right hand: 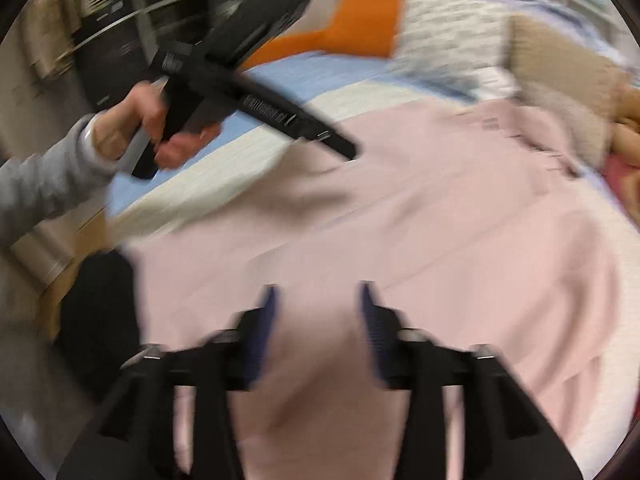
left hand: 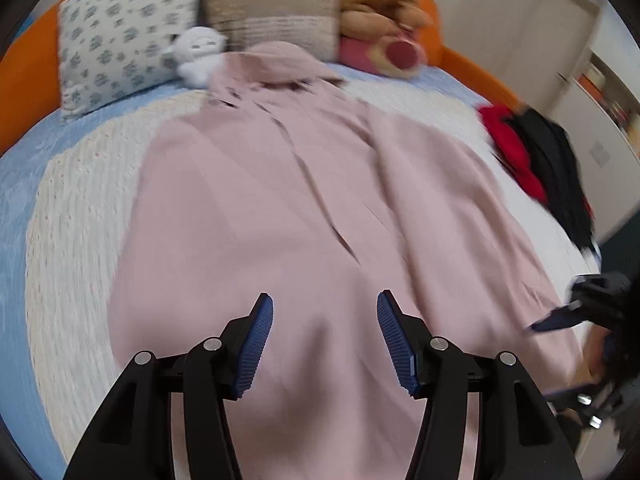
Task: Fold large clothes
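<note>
A large pale pink hooded garment point(left hand: 280, 200) lies spread flat on the bed, hood toward the pillows. My left gripper point(left hand: 325, 300) hovers over its near hem with the blue pads point(left hand: 256, 344) wide apart and nothing pinched. The right gripper point(left hand: 560, 316) shows blurred at the right edge of the left wrist view. In the right wrist view, my right gripper point(right hand: 319, 292) stands open above the pink garment point(right hand: 440, 220), its jaws empty. The left gripper point(right hand: 280, 116) is there too, held by a hand point(right hand: 132, 124) in a grey sleeve over the garment's left side.
A cream knitted blanket point(left hand: 72, 208) covers a blue sheet point(left hand: 16, 200) on an orange-framed bed point(left hand: 24, 80). Patterned pillow point(left hand: 116, 44), beige pillow point(left hand: 272, 4), white plush point(left hand: 198, 54) and brown plush point(left hand: 380, 4) line the head. Red and black clothes point(left hand: 536, 156) are piled at the right edge.
</note>
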### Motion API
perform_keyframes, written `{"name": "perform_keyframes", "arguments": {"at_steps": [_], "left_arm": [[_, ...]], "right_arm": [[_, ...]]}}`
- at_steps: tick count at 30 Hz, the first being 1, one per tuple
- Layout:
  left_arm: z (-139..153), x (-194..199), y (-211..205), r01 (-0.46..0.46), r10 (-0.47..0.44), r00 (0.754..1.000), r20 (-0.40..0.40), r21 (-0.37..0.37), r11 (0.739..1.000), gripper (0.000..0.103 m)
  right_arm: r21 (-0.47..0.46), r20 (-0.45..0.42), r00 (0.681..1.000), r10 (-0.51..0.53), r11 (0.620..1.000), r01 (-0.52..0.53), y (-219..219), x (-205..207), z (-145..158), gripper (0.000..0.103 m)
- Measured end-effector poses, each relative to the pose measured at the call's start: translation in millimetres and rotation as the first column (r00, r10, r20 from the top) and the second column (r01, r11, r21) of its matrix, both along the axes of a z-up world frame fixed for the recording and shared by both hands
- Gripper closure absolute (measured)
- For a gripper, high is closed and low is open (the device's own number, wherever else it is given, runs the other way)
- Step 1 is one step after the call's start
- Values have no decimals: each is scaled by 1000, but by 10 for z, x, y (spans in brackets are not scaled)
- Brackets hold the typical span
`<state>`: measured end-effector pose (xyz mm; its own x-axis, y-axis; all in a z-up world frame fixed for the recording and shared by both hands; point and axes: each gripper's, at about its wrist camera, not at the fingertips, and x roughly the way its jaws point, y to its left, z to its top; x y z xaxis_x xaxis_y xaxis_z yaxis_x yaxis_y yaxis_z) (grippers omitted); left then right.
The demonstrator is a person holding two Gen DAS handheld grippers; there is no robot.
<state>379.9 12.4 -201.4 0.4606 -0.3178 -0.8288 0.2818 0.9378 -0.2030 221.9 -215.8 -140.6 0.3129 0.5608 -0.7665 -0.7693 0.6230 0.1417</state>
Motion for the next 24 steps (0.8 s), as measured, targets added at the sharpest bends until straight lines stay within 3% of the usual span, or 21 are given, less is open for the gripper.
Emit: {"name": "perform_keyframes", "arguments": {"at_steps": [1, 3, 4, 7, 9, 11, 12, 13, 15, 17, 19, 22, 24], "left_arm": [[0, 215, 65, -4, 4, 1000, -9, -39, 999, 44], [0, 590, 52, -28, 28, 1000, -6, -93, 995, 41], [4, 817, 38, -41, 41, 999, 9, -79, 996, 37], [5, 1432, -174, -52, 47, 996, 79, 71, 996, 36], [-22, 1921, -236, -41, 28, 994, 104, 131, 991, 36], [-68, 2365, -240, -13, 7, 997, 83, 67, 998, 36], [-113, 2648, -237, -15, 16, 999, 51, -25, 1000, 36], [-162, 2872, -228, -34, 38, 999, 34, -113, 993, 36], [-277, 3217, -234, -76, 81, 997, 11, -250, 965, 36], [-413, 3406, -232, -121, 127, 992, -6, -372, 920, 36], [-525, 3500, -250, -138, 137, 990, -30, -405, 904, 36], [-680, 3530, -289, -150, 150, 988, -29, -378, 914, 36], [-771, 3533, -285, -145, 146, 989, -23, -371, 917, 36]], "right_arm": [[19, 14, 998, -59, 998, 59, -78, 293, 12, 36], [45, 27, 988, -150, 988, 148, -155, 774, -8, 35], [62, 18, 977, -211, 976, 209, -208, 1145, -82, 35], [131, -27, 924, -381, 915, 381, -514, 2057, -259, 35], [148, -40, 877, -478, 866, 478, -711, 2566, -404, 34], [173, -125, 836, -534, 818, 549, -876, 3148, -613, 34], [221, -229, 801, -554, 771, 597, -967, 3433, -733, 34], [284, -378, 746, -549, 698, 658, -1067, 3763, -912, 35], [338, -553, 638, -535, 556, 759, -1183, 4234, -1251, 35], [346, -615, 581, -534, 479, 807, -1202, 4464, -1452, 36], [350, -629, 562, -537, 450, 822, -1143, 4681, -1597, 37], [356, -606, 552, -573, 426, 832, -1082, 4870, -1770, 37], [324, -623, 526, -579, 421, 847, -1025, 5013, -1940, 42]]}}
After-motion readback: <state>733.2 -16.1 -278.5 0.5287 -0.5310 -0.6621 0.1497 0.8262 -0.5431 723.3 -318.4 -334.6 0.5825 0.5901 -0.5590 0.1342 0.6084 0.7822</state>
